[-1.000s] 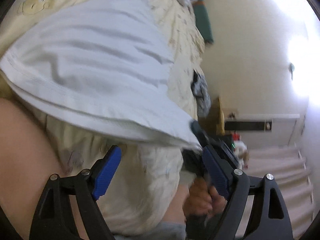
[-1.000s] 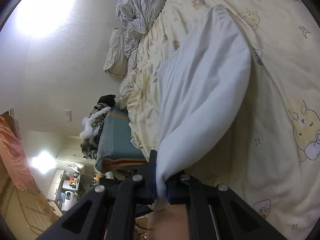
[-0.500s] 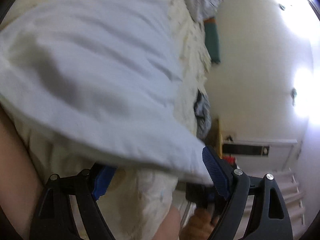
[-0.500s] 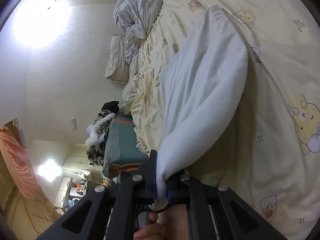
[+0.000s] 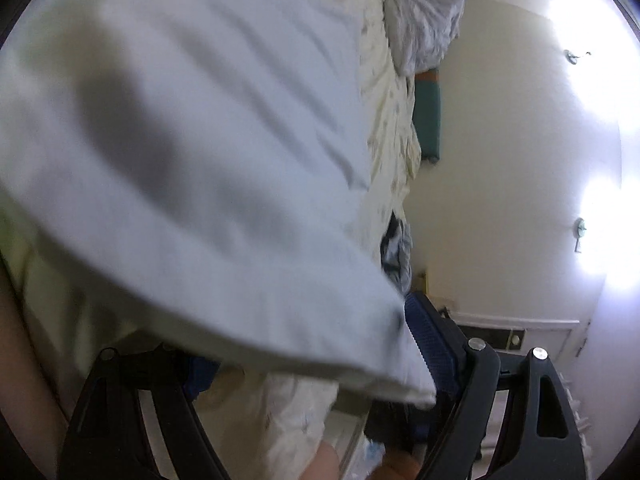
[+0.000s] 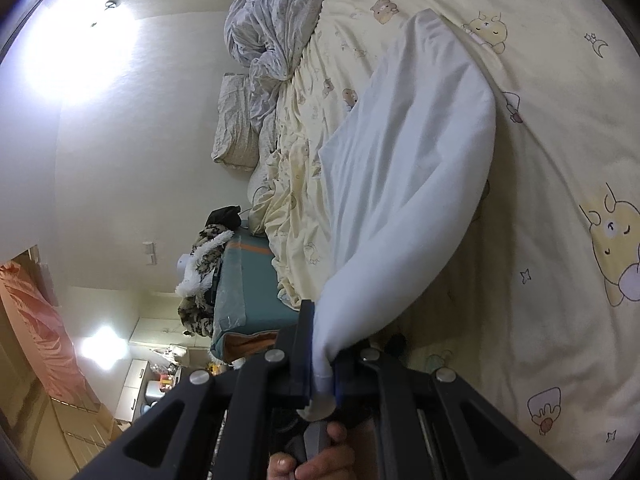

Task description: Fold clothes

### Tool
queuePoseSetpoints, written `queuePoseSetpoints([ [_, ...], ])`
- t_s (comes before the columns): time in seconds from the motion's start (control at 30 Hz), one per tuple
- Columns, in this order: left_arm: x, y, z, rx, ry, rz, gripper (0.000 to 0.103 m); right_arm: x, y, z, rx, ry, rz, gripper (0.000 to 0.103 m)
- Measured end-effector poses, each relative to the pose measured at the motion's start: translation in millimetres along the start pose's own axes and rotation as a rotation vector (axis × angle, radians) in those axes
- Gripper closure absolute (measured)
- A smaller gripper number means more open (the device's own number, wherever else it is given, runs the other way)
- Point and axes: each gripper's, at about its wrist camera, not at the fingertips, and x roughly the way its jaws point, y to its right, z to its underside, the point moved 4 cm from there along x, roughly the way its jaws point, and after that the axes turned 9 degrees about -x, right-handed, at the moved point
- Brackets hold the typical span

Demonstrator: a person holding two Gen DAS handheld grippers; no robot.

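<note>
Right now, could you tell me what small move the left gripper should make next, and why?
Probably close the left gripper on the white cotton garment's lower edge. Its jaws stand open around that edge, while the right gripper is shut on one corner above the cream cartoon-print bedsheet.

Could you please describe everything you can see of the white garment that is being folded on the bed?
The white garment is plain, soft, lightly creased fabric with no print. One bunched corner is clamped in the shut right gripper, and from there it rises and drapes onto the yellow cartoon-print bedsheet. In the left wrist view its near edge, which seems to be a stitched hem, lies across the open left gripper, whose blue pads do not press it.
</note>
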Motion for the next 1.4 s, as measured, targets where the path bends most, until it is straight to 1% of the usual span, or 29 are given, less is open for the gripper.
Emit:
queuePoseSetpoints([
  [0.1,-17.5,9.4,-13.4,0.035,0.113,0.001,0.016,-1.4,-0.4,0.3,-0.003,0.013,-0.001,0.096],
  [0.17,-35.0,14.9,-29.1,0.04,0.196,0.008,0.016,-2.7,-1.0,1.5,-0.009,0.016,-0.001,0.096],
  [0.2,-41.5,16.3,-38.2,0.037,0.223,0.007,0.016,-3.3,-1.5,2.0,-0.012,0.016,-0.001,0.096],
  [0.23,-46.2,16.3,-47.9,0.028,0.241,-0.001,0.016,-3.7,-1.9,2.3,-0.016,0.015,0.001,0.096],
  [0.33,-45.4,13.2,-70.4,0.004,0.251,-0.072,0.02,-4.5,-2.1,3.0,-0.019,0.019,0.001,0.096],
  [0.37,-46.8,11.1,-75.6,0.011,0.257,-0.109,0.036,-4.6,-1.9,2.9,-0.023,0.019,0.003,0.096],
  [0.4,-45.2,8.6,-79.4,0.021,0.254,-0.154,0.081,-4.8,-1.6,2.6,-0.026,0.021,0.005,0.096],
  [0.43,-37.0,7.4,-83.8,0.018,0.234,-0.194,0.094,-5.2,-1.4,2.1,-0.028,0.024,0.006,0.096],
  [0.5,-23.0,8.8,-90.5,0.024,0.202,-0.263,0.095,-5.5,-2.1,1.4,-0.034,0.026,0.01,0.096],
  [0.53,-21.4,17.0,-89.0,0.055,0.2,-0.274,0.095,-5.7,-3.8,0.7,-0.042,0.026,0.011,0.096],
  [0.6,-23.5,37.7,-82.0,0.135,0.195,-0.28,0.096,-9.1,-9.1,-1.0,-0.059,0.032,0.011,0.096],
  [0.7,-30.5,73.5,-63.3,0.239,0.167,-0.264,0.096,-24.6,-25.7,-5.3,-0.117,0.053,0.013,0.096],
  [0.8,-39.2,113.5,-34.9,0.358,0.122,-0.243,0.096,-50.3,-54.6,-6.6,-0.196,0.078,0.001,0.096],
  [0.87,-56.2,137.8,-6.7,0.44,0.086,-0.218,0.096,-71.5,-75.3,-5.9,-0.237,0.099,-0.009,0.096],
  [0.97,-65.7,184.4,29.6,0.538,0.057,-0.162,0.096,-112.4,-106.7,1.2,-0.273,0.135,-0.039,0.096],
  [1.07,-66.0,230.2,50.9,0.576,0.028,-0.09,0.096,-153.0,-136.4,0.0,-0.302,0.2,-0.059,0.096],
  [1.13,-53.5,256.0,55.2,0.569,-0.002,-0.047,0.096,-176.2,-150.5,-8.6,-0.306,0.241,-0.059,0.096],
  [1.23,-17.6,296.3,51.1,0.547,-0.054,-0.011,0.096,-201.6,-163.3,-38.4,-0.329,0.295,-0.045,0.096],
  [1.4,50.6,356.3,38.8,0.569,-0.077,0.0,0.096,-233.7,-179.4,-99.5,-0.375,0.393,-0.024,0.096],
])
